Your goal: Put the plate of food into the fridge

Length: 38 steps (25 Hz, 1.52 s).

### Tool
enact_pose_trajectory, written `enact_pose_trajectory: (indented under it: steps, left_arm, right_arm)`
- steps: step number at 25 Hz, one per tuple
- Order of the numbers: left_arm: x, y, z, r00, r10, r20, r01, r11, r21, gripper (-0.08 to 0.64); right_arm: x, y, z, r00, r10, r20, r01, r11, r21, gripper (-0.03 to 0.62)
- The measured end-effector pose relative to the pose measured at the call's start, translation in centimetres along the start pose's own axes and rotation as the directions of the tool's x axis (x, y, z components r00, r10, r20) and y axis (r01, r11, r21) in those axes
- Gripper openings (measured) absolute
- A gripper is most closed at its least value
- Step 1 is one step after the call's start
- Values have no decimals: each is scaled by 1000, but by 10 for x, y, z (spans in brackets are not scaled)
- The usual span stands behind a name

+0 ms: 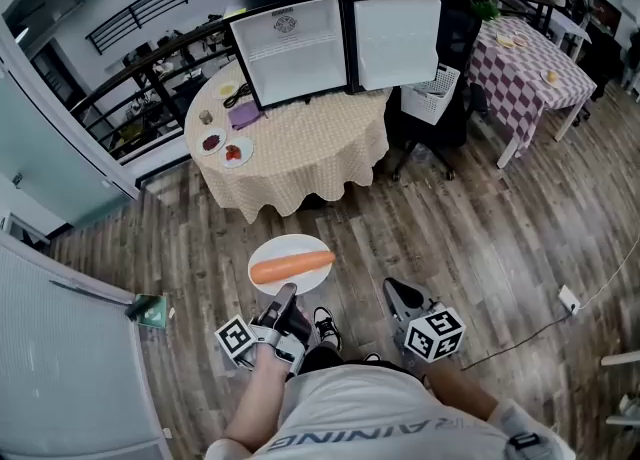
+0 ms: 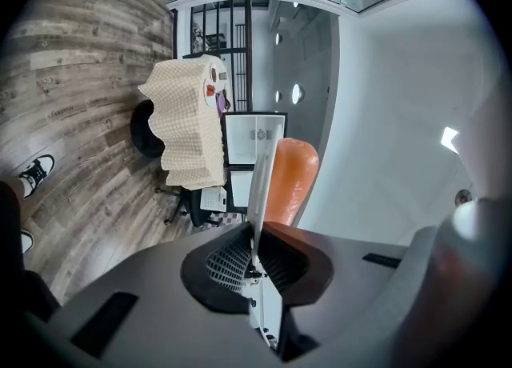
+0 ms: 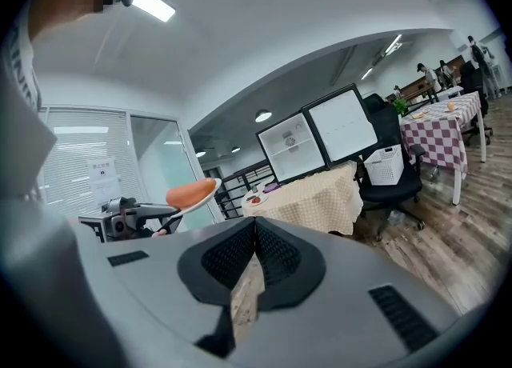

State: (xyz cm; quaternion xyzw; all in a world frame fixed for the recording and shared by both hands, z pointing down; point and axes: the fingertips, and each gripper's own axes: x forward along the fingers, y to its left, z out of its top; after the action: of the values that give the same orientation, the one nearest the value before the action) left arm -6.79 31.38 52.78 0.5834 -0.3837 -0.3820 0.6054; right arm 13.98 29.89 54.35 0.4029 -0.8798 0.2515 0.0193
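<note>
A white plate [image 1: 272, 251] carries a long orange piece of food [image 1: 291, 266] and hangs level above the wooden floor in front of me. My left gripper [image 1: 285, 296] is shut on the plate's near rim. In the left gripper view the plate [image 2: 261, 186] shows edge-on between the jaws, with the food [image 2: 290, 178] on its right side. My right gripper [image 1: 393, 289] is shut and holds nothing, a little to the right of the plate. The fridge [image 1: 300, 48] stands across the room behind a round table [image 1: 310, 148]. The right gripper view shows the plate [image 3: 202, 193] at the left.
Small dishes [image 1: 232, 153] lie on the round table's left side. A black chair and a white basket [image 1: 437, 88] stand right of it, and a checked table [image 1: 525, 73] beyond. A glass partition [image 1: 60, 358] runs along my left. A cable [image 1: 520, 343] crosses the floor.
</note>
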Motion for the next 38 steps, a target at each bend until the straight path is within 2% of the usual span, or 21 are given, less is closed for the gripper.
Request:
enact_pose_trajectory:
  steps: [7, 11, 14, 20, 26, 29, 33, 38]
  left_arm:
    - [58, 6, 22, 998, 4, -58, -4, 1000, 6, 29]
    - [94, -2, 47, 996, -24, -89, 26, 1000, 16, 28]
    - [115, -5, 69, 994, -17, -104, 19, 1000, 19, 29]
    - [133, -10, 120, 993, -20, -118, 21, 1000, 9, 28]
    - [143, 1, 170, 995, -8, -103, 10, 1000, 14, 28]
    - [149, 7, 175, 993, -17, -113, 17, 1000, 4, 29]
    - [161, 6, 177, 991, -42, -125, 41, 999, -11, 28]
    - [181, 10, 187, 993, -18, -120, 18, 1000, -6, 28]
  right_arm:
    - [26, -36, 17, 997, -71, 11, 71, 997, 7, 23]
    - [52, -43, 35, 995, -94, 21, 95, 995, -8, 22]
    - [74, -46, 47, 994, -110, 27, 110, 994, -14, 23]
    - [129, -35, 64, 992, -125, 22, 125, 992, -20, 22]
    - [182, -14, 80, 994, -105, 15, 105, 991, -80, 22]
    - [193, -15, 77, 994, -109, -10, 108, 989, -100, 23]
    - [208, -23, 78, 994, -107, -30, 104, 991, -84, 21]
    - [238, -36, 81, 996, -75, -54, 71, 995, -69, 23]
